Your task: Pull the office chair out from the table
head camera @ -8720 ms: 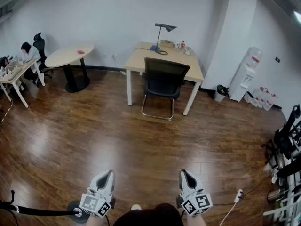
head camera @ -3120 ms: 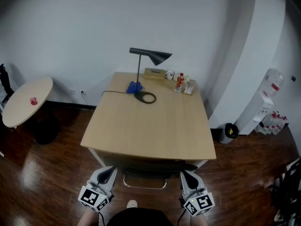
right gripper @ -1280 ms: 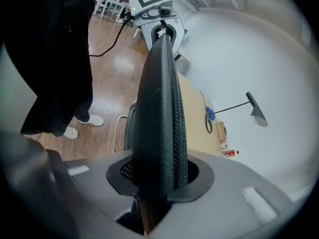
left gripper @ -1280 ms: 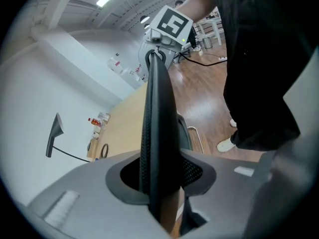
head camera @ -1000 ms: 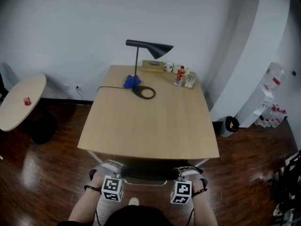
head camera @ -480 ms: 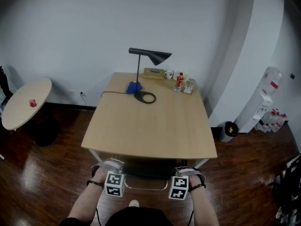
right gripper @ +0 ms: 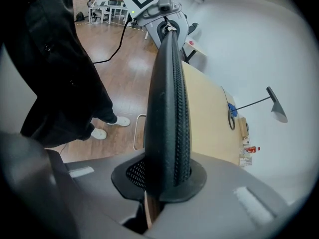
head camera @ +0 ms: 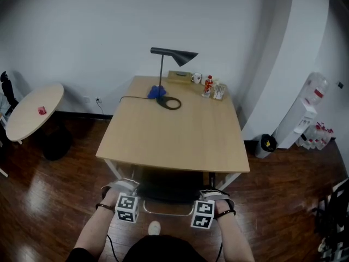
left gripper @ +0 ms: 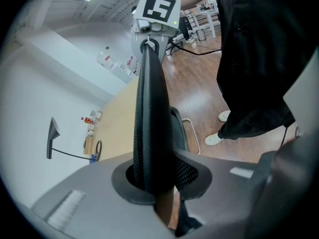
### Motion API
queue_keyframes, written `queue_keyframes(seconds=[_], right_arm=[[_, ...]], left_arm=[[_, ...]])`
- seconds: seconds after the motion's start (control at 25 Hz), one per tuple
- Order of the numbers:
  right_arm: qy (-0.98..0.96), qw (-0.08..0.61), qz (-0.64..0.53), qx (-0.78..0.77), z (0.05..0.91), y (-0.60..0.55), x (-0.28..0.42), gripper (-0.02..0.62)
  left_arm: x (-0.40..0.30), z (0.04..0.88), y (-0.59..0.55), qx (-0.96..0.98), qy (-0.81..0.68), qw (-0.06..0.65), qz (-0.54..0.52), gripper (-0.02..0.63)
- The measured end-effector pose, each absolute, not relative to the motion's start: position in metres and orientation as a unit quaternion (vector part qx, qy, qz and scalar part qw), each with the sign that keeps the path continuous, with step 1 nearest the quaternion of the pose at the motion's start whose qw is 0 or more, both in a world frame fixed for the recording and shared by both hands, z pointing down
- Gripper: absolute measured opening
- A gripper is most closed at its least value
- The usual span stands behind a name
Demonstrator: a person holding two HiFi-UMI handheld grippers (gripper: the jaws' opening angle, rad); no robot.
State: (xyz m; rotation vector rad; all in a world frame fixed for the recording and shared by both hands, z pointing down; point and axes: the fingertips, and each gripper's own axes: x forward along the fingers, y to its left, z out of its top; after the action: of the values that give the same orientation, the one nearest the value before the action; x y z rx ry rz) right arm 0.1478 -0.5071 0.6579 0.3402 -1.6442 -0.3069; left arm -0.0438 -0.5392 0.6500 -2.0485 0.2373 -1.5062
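The black mesh office chair (head camera: 172, 190) stands at the near edge of the wooden table (head camera: 174, 135), its seat still under the top. My left gripper (head camera: 126, 192) is shut on the left end of the backrest's top edge. My right gripper (head camera: 209, 196) is shut on the right end. In the left gripper view the backrest (left gripper: 149, 108) runs from between the left gripper (left gripper: 152, 183) jaws to the other gripper's marker cube (left gripper: 158, 9). The right gripper view shows the same edge (right gripper: 169, 108) clamped in the right gripper (right gripper: 167, 180).
On the table's far end stand a black desk lamp (head camera: 173, 53), a cup and bottles (head camera: 210, 86). A round side table (head camera: 35, 111) is at the left. A water dispenser (head camera: 308, 113) and a small bin (head camera: 265, 144) are at the right. My legs and shoe (head camera: 154, 228) are right behind the chair.
Both grippers have drawn back toward me with the backrest between them. More of the chair shows beyond the table's near edge than a second ago.
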Motion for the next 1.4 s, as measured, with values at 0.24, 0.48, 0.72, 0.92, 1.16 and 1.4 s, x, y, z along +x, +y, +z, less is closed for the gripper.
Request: queue_keyframes(seconds=[0.24, 0.48, 0.72, 0.92, 1.16, 1.4], right_arm=[[-0.726, 0.658, -0.135, 0.148, 0.657, -0.476, 0.148, 0.035], [-0.727, 0.655, -0.150, 0.143, 0.655, -0.445, 0.149, 0.034], [-0.728, 0.654, -0.154, 0.135, 0.657, -0.406, 0.146, 0.035], [-0.730, 0.657, -0.138, 0.132, 0.659, -0.370, 0.142, 0.038], [-0.729, 0.660, -0.114, 0.143, 0.658, -0.331, 0.142, 0.043], [-0.728, 0.663, -0.099, 0.147, 0.659, -0.297, 0.138, 0.049]], left_arm=[[-0.044, 0.648, -0.510, -0.764, 0.103, 0.293, -0.566, 0.064], [-0.044, 0.644, -0.474, -0.761, 0.120, 0.294, -0.566, 0.064], [-0.046, 0.646, -0.432, -0.763, 0.125, 0.287, -0.566, 0.066], [-0.050, 0.648, -0.399, -0.765, 0.119, 0.288, -0.563, 0.067], [-0.049, 0.649, -0.365, -0.769, 0.100, 0.284, -0.564, 0.067], [-0.054, 0.647, -0.333, -0.768, 0.096, 0.287, -0.565, 0.069]])
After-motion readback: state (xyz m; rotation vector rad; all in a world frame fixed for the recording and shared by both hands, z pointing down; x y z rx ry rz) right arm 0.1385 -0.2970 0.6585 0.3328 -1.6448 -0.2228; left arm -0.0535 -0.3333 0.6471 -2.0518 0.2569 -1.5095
